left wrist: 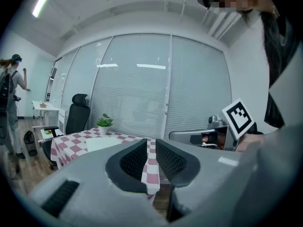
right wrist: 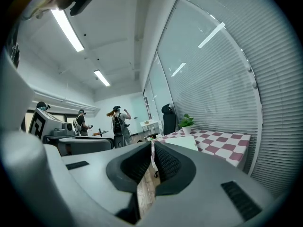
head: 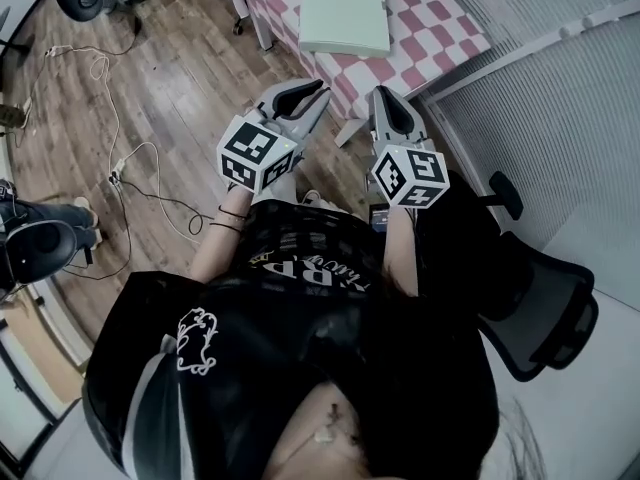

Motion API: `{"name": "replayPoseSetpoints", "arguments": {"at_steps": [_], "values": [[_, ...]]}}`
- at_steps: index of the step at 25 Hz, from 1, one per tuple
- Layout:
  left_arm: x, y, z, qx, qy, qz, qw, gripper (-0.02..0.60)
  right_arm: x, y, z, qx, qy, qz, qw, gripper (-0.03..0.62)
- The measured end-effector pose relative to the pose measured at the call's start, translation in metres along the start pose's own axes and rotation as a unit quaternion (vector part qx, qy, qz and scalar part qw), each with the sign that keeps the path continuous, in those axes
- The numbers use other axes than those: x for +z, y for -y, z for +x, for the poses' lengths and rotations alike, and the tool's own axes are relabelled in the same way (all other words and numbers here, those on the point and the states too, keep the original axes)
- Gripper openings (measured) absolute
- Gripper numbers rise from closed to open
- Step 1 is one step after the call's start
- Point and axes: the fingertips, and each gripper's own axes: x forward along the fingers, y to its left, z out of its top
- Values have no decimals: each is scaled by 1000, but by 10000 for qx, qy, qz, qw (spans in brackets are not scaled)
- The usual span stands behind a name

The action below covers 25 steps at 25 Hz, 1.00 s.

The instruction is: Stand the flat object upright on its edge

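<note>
A flat, pale rectangular object (head: pixel 345 10) lies face down on the table with the pink-and-white checked cloth (head: pixel 440 30). Both grippers hover over the floor short of the table's near edge, level and pointing at it. The left gripper (head: pixel 320 89) is shut with nothing in it, and so is the right gripper (head: pixel 385 94). In the left gripper view the closed jaws (left wrist: pixel 150 144) frame the cloth, and the flat object (left wrist: pixel 100 144) lies to their left. From the right gripper view the shut jaws (right wrist: pixel 152 148) sit left of the flat object (right wrist: pixel 187 142).
A small potted plant (left wrist: pixel 104 122) stands at the table's far end. A black office chair (head: pixel 540 313) is behind me on the right, another (left wrist: pixel 77 116) beyond the table. Cables (head: pixel 125 168) trail over the wooden floor. Blinds over a glass wall (head: pixel 570 118) close the right side. People (right wrist: pixel 117 124) stand farther off.
</note>
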Motion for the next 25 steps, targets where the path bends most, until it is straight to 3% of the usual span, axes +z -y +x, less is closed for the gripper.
{"name": "replayPoseSetpoints", "arguments": {"at_steps": [10,25], "values": [[-11,-45,19,71,-160,-157,9997,61,-7,14,50,-20,-176,98,9998,26],[16,-212,82,-180,-181,-321,9992,61,12,14,220,-151,-569,-54,9983,26]]}}
